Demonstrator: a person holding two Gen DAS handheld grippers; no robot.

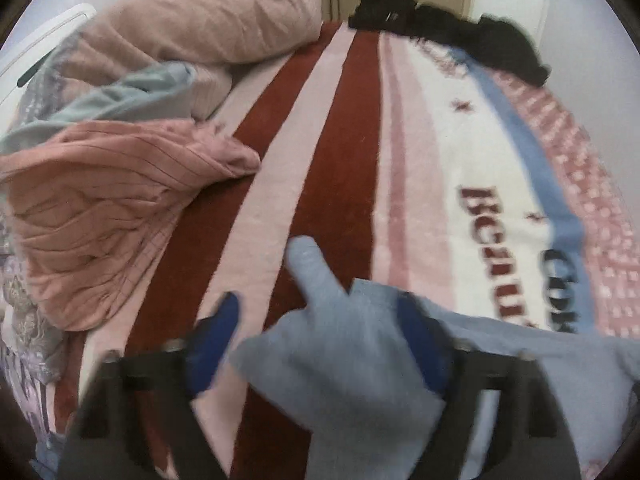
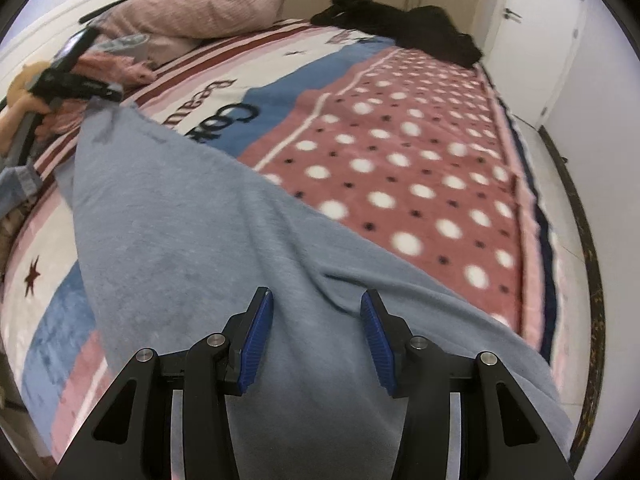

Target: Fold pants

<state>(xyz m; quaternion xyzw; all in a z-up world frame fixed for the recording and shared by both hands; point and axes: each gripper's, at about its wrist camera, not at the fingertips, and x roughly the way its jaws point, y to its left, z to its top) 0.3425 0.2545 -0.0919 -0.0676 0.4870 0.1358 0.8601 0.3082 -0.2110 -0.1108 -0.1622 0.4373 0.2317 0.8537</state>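
The light blue pants point(image 2: 192, 216) lie stretched across the patterned blanket point(image 2: 420, 168) on the bed. In the left wrist view a pointed corner of the pants point(image 1: 320, 320) sits between my left gripper's point(image 1: 320, 336) blurred blue pads; the jaws stand wide and the left pad is clear of the cloth. The right wrist view shows that left gripper point(image 2: 100, 90) at the far left, just over the pants' far corner. My right gripper point(image 2: 318, 332) hovers over the near end of the pants, jaws apart, a soft crease running between the fingers.
A pink ribbed garment point(image 1: 104, 208) and a grey-green cloth point(image 1: 132, 96) are heaped at the left, with a pink pillow point(image 1: 208, 12) behind. A black garment point(image 1: 448, 32) lies at the bed's far end. White floor and cupboard doors point(image 2: 560, 60) run along the bed's right side.
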